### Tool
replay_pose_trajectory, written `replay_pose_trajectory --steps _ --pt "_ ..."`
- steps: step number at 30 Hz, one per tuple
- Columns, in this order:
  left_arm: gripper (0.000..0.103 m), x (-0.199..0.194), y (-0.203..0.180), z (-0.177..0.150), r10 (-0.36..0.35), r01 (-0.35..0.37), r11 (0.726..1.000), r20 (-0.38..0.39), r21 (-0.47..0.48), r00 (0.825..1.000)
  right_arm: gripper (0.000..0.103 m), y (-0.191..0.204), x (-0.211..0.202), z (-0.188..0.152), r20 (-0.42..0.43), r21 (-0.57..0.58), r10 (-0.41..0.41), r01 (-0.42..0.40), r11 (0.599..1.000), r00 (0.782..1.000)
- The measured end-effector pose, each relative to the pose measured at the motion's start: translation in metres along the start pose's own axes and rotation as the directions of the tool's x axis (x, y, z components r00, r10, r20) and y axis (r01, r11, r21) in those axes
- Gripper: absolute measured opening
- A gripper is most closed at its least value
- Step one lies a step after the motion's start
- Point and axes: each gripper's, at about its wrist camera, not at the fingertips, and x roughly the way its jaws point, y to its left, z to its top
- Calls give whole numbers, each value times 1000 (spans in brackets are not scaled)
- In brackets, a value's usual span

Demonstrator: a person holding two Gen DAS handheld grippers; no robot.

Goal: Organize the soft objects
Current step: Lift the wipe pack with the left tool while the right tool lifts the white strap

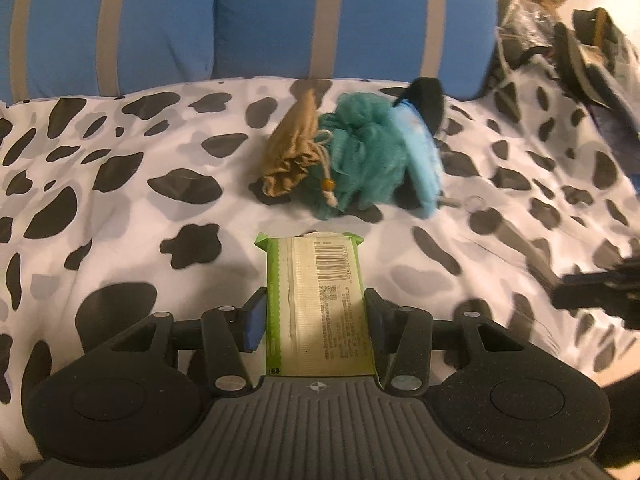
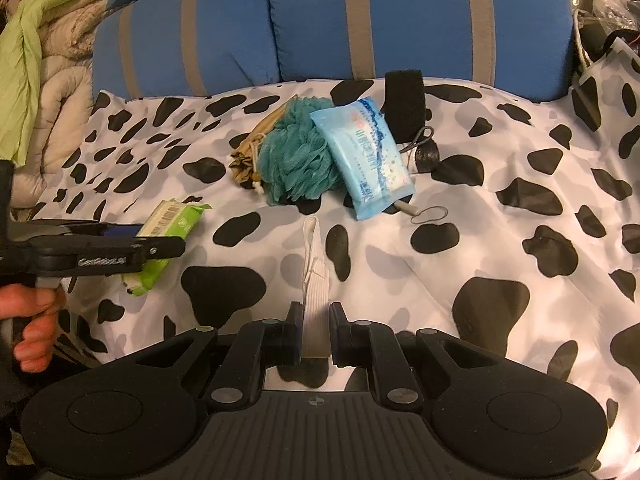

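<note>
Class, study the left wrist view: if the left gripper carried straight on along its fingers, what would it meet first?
Probably the teal mesh sponge, with the tan drawstring pouch beside it; depth is unclear. The left gripper already holds the green wipes pack.

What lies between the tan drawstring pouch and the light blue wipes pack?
The teal mesh bath sponge lies between the tan pouch and blue pack, touching both; clearest in the right wrist view.

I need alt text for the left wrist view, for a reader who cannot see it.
The left gripper holds a green wipes pack above a cow-print sheet. Beyond lie a tan drawstring pouch, a teal mesh sponge and a light blue pack, before blue cushions.
</note>
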Motion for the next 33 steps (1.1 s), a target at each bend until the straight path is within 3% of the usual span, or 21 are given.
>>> replay_pose_trajectory --steps 18,33 --pt "48 -53 -27 -54 -103 104 993 -28 59 994 16 24 -19 -39 -59 -20 48 -50 999 997" --pt "48 -77 -42 -93 -134 140 989 -108 51 985 16 56 -27 -80 -198 -80 97 -115 990 975"
